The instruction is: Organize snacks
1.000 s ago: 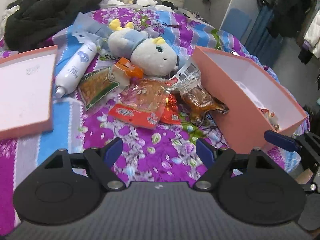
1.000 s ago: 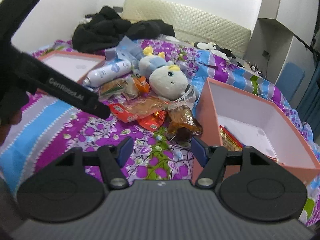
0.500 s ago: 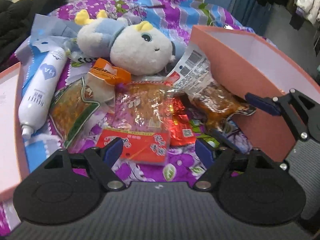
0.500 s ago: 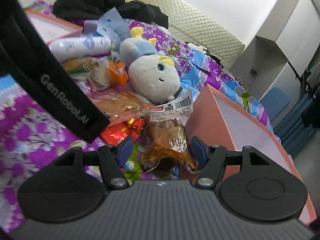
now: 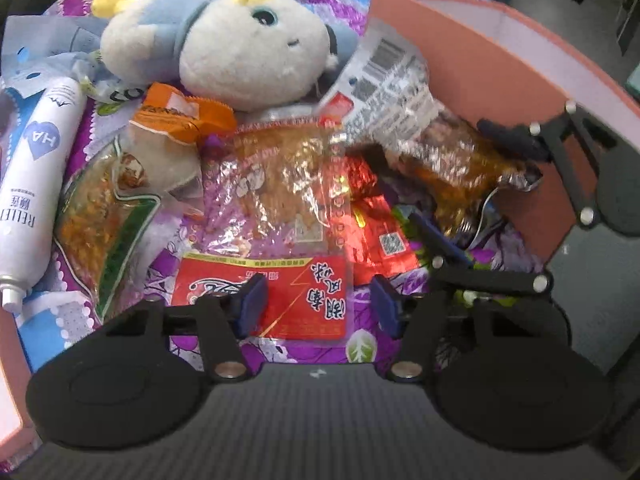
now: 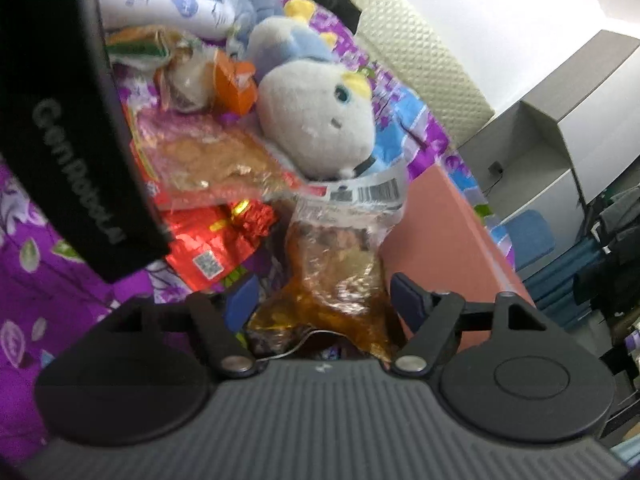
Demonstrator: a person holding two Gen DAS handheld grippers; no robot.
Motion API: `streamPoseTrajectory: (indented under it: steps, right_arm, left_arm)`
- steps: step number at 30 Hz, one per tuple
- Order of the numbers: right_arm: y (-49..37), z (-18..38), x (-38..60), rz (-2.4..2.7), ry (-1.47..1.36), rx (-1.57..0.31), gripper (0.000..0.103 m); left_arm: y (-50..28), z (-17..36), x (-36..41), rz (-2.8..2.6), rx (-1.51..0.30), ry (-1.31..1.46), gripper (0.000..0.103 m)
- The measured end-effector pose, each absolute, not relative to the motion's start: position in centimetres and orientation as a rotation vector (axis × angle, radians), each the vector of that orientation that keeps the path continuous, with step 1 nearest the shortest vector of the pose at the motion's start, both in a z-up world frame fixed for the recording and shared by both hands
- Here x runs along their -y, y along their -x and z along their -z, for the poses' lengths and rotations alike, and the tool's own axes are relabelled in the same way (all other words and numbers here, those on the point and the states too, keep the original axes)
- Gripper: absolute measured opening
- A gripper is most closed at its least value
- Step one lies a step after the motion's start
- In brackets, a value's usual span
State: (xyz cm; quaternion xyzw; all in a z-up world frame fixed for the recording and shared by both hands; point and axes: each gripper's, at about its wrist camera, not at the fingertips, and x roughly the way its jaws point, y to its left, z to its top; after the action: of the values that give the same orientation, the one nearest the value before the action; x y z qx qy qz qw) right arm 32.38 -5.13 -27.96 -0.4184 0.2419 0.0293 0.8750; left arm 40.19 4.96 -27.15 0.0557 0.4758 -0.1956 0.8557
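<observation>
Several snack packs lie on the flowered bedspread beside a pink box (image 5: 520,92). My left gripper (image 5: 316,304) is open, its fingers straddling the near edge of a clear pack with a red label (image 5: 280,220). My right gripper (image 6: 324,300) is open around the lower end of a brown vacuum-packed snack with a barcode label (image 6: 336,264); it also shows in the left wrist view (image 5: 460,168). A small red foil pack (image 5: 380,228) lies between the two. A green-edged pack (image 5: 104,216) and an orange-topped pack (image 5: 176,128) lie at the left.
A white and blue plush toy (image 5: 248,56) lies just behind the snacks. A white tube (image 5: 32,168) lies at the left, next to a pink box lid (image 5: 8,380). Black clothes and a quilted headboard (image 6: 420,52) are at the back.
Both grippers have moved forward and down to the snacks. The left now straddles the red-label pack and the right straddles the brown pack. Both stay open.
</observation>
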Motion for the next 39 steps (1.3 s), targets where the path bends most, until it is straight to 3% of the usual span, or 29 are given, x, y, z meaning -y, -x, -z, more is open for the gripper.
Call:
streamPoseTrajectory:
  steps: [2,4,5,7,8,19,39]
  right_arm:
    - [-32.6,28.2,5.1,-0.066,0.885,-0.506,0.075]
    - [-32.8,27.9,5.4,-0.071,0.855,-0.512,0.074]
    - [-32.8,27.9,5.5,-0.072,0.848,-0.514,0.074]
    - [-32.6,27.9,5.3,-0.079,0.849,-0.516,0.067]
    - [-32.5,27.9,5.3,-0.086,0.848,-0.521,0.063]
    - [-31.2,25.9,5.7,-0.124,0.787,-0.546,0.051]
    - [-23.2,20.9,8.7,-0.29,0.452,-0.7,0.05]
  left_arm:
    - [-40.1,27.3,-4.7,0.388,-0.996,-0.146,0.052]
    - [-40.1,27.1,-4.7,0.388,-1.002,-0.132,0.032]
    - [-40.0,26.9,-4.6,0.384,-1.001,-0.139,0.027]
    - [-39.9,26.8,-4.7,0.377,-1.001,-0.133,0.011]
    - [-39.7,26.7,-4.8,0.372,-0.999,-0.122,0.009]
    - [-37.1,23.6,-5.9,0.322,-0.946,-0.071,0.002]
    - [-24.5,18.5,-8.1,0.227,-0.897,0.069,0.0]
